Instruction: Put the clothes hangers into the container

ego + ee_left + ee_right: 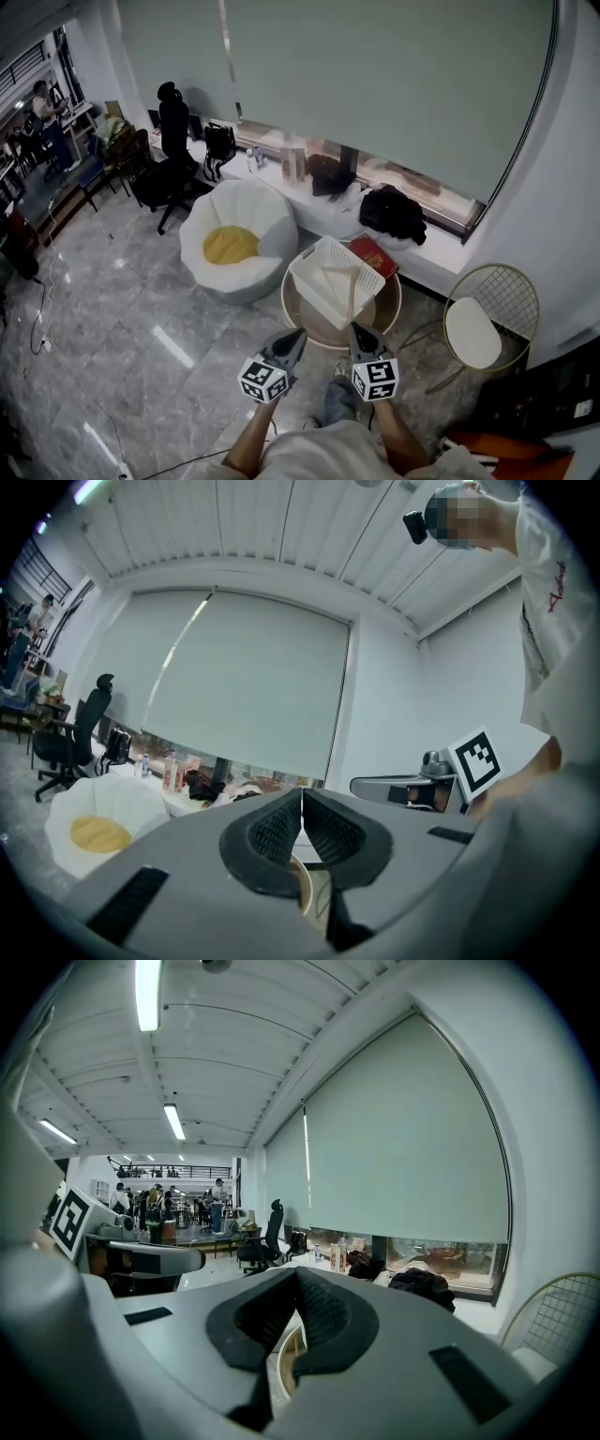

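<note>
A white lattice basket (pixel 319 267) stands tilted on a round wooden table (pixel 386 314). A pale wooden hanger (pixel 345 275) lies inside it. My left gripper (pixel 297 336) and right gripper (pixel 357 331) hover side by side just short of the table's near rim, both pointing at it. The left gripper (pixel 301 802) has its jaws pressed together with nothing between them. The right gripper (pixel 296 1279) is shut and empty as well. Below the jaws in both gripper views only a sliver of the table rim (pixel 284 1361) shows.
A red book (pixel 373 255) lies on the table behind the basket. A white beanbag with a yellow cushion (pixel 236 239) sits to the left, a gold wire chair (pixel 487 319) to the right. Black bags (pixel 392 212) rest on the window ledge; an office chair (pixel 171 159) stands further left.
</note>
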Motion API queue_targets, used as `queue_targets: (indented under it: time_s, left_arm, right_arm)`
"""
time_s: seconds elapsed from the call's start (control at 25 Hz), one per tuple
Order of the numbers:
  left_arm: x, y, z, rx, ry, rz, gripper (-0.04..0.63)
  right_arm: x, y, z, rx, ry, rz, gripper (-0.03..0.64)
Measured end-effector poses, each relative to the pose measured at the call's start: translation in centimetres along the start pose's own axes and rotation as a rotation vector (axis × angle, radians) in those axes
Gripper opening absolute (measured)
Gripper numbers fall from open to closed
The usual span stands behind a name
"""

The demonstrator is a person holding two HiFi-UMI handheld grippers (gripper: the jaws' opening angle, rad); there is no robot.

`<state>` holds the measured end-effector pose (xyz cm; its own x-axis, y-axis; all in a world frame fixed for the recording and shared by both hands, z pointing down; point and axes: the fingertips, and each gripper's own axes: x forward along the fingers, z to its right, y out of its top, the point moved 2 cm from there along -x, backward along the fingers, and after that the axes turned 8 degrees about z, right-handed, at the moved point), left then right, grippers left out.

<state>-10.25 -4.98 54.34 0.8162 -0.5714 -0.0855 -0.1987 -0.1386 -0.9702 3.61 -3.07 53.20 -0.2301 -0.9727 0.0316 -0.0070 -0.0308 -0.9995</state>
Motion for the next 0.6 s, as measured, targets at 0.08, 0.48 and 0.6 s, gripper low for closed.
queue_targets:
  time_s: [0.08,0.48,0.6]
  left_arm:
    - [-0.7,-0.1,0.6,0.001,-0.004,0.0,0.031]
    - [-2.6,0.0,2.6,0.012,-0.015,0.004,0.031]
    - [-3.0,-0.1,2.8,0.012,-0.014,0.005,0.031]
  right_arm:
    - [-0.9,0.0,-0.4,-0.002,-0.007,0.001,0.029]
    - [-3.4,0.1,-1.3,-0.001,-0.03,0.014,0.029]
    - [-3.8,0.0,-1.7,0.003,-0.028,0.016,0.029]
